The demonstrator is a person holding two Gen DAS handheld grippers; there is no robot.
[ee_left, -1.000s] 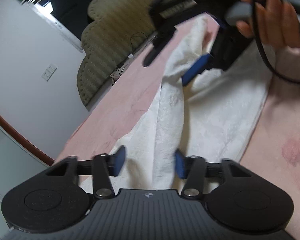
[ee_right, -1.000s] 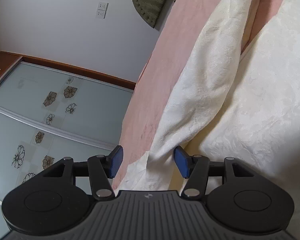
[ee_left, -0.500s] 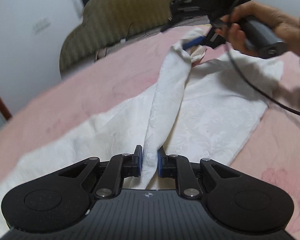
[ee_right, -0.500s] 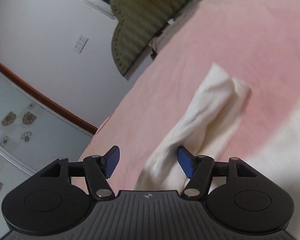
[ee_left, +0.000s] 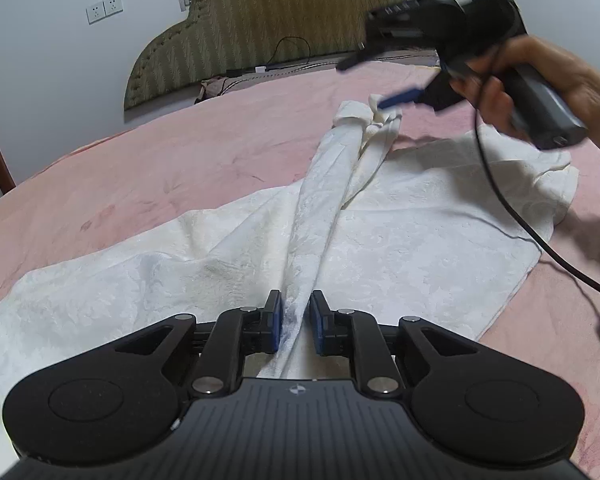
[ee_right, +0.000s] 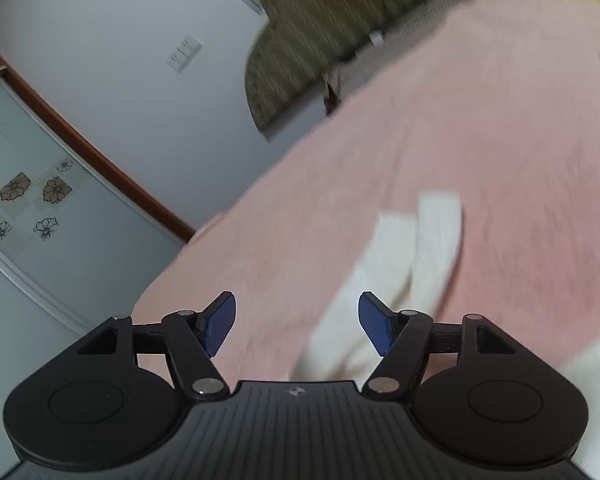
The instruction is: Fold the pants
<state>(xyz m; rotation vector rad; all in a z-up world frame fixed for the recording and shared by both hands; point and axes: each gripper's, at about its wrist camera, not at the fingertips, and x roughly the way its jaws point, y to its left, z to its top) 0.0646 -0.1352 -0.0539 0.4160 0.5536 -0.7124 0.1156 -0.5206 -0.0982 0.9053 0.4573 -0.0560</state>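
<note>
White pants (ee_left: 400,248) lie spread on the pink bedspread (ee_left: 180,152), with one raised fold running from near me to a bunched far end. My left gripper (ee_left: 296,320) has that fold between its pads. The jaws are opening, and the cloth still touches both pads. A hand holds my right gripper (ee_left: 374,82) just above the bunched far end, jaws opening, nothing between them. In the right wrist view, which is blurred, the right gripper (ee_right: 296,320) hangs over the bedspread. The pants end (ee_right: 436,232) lies beyond its right finger.
An olive padded headboard (ee_left: 260,20) stands at the far side of the bed, with thin cables along its base. The right gripper's black cable (ee_left: 500,200) hangs across the pants. A flower-patterned sliding door (ee_right: 32,200) and wall sockets (ee_left: 104,6) are on the left.
My left gripper closed on the fold and rolled level. The right gripper let go of the far end, which dropped onto the bed, then opened wider and lifted away.
</note>
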